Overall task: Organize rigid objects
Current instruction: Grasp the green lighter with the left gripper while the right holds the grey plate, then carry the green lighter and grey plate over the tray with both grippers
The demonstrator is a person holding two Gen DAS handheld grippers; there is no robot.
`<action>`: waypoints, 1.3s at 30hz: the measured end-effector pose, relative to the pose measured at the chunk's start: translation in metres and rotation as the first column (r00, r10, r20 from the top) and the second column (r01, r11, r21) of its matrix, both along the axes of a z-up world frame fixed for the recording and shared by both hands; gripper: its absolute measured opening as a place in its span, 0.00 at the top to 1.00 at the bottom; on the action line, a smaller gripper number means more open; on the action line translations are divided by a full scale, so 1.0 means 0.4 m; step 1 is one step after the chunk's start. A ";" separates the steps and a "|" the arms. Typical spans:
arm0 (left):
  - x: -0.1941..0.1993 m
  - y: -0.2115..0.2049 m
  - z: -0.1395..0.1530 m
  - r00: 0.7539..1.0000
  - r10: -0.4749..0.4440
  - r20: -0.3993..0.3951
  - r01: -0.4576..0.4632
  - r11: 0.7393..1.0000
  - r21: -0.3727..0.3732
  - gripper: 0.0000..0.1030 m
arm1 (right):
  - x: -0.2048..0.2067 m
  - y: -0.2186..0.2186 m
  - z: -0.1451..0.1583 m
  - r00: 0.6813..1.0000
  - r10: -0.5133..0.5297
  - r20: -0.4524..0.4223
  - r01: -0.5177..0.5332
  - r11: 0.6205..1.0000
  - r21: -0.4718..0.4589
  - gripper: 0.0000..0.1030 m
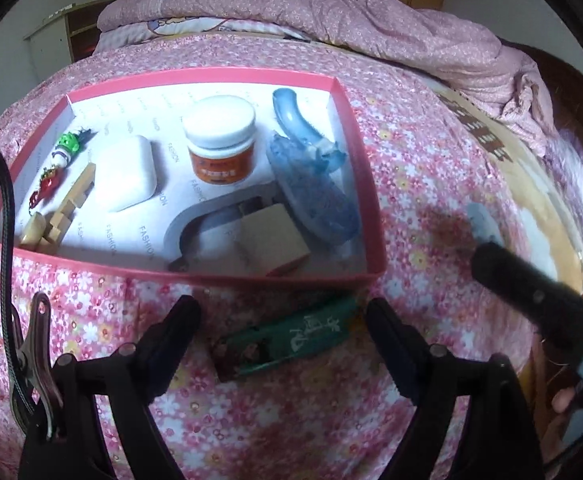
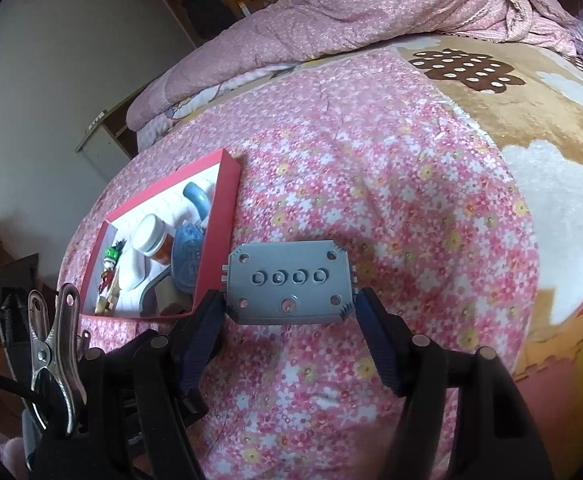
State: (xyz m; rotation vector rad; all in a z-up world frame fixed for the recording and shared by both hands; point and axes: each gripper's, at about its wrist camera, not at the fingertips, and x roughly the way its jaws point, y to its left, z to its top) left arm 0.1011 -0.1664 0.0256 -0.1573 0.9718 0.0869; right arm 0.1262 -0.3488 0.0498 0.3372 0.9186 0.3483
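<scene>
Two grippers over a flowered bed, one on a grey plate

Two handheld grippers worked above a bed covered in a pink flowered sheet. Nearest the right camera, the right gripper had its jaws clamped on the side edges of a grey plate pierced with round holes, held above the sheet just right of the box. Nearest the left camera, the left gripper had its jaws wide apart, with a green rectangular pack lying on the sheet between them, untouched as far as could be seen. Just beyond the pack sat a shallow pink-walled box with a white floor. Inside it lay wooden blocks, small toy figures, a white case, a white-lidded orange jar, a tan cube and a blue plastic object. Farthest back lay a rumpled pink quilt.
</scene>
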 end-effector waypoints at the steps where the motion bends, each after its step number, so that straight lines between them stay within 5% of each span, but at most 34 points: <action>1: -0.002 -0.002 -0.002 1.000 -0.001 0.003 0.001 1.000 0.005 0.13 | 0.001 -0.002 -0.001 1.000 -0.004 -0.002 0.004 1.000 0.003 0.33; 9: -0.013 -0.004 -0.004 1.000 -0.019 -0.002 0.019 1.000 0.007 0.14 | -0.002 0.012 -0.007 1.000 0.005 -0.006 -0.005 1.000 0.001 0.33; 15: -0.043 -0.001 -0.004 0.996 -0.088 0.006 0.087 0.991 0.100 0.43 | -0.014 0.031 -0.001 1.000 0.025 0.003 -0.025 1.000 -0.002 0.33; 20: -0.051 0.059 0.005 0.990 -0.139 -0.024 0.140 0.989 0.037 0.66 | -0.026 0.050 -0.011 0.999 0.046 -0.011 -0.046 0.999 -0.015 0.33; 28: -0.061 0.109 0.024 0.928 -0.363 -0.082 0.362 0.932 -0.022 0.66 | -0.056 0.092 -0.019 0.996 0.080 -0.031 -0.080 0.997 -0.013 0.33; 34: -0.101 0.097 0.025 0.886 -0.454 -0.090 0.463 0.878 0.123 0.66 | -0.080 0.115 -0.013 0.995 0.091 -0.044 -0.092 0.995 -0.026 0.33; 39: -0.123 0.081 0.000 0.867 -0.489 -0.092 0.498 0.856 0.139 0.67 | -0.085 0.129 -0.006 0.995 0.086 -0.051 -0.088 0.996 -0.029 0.33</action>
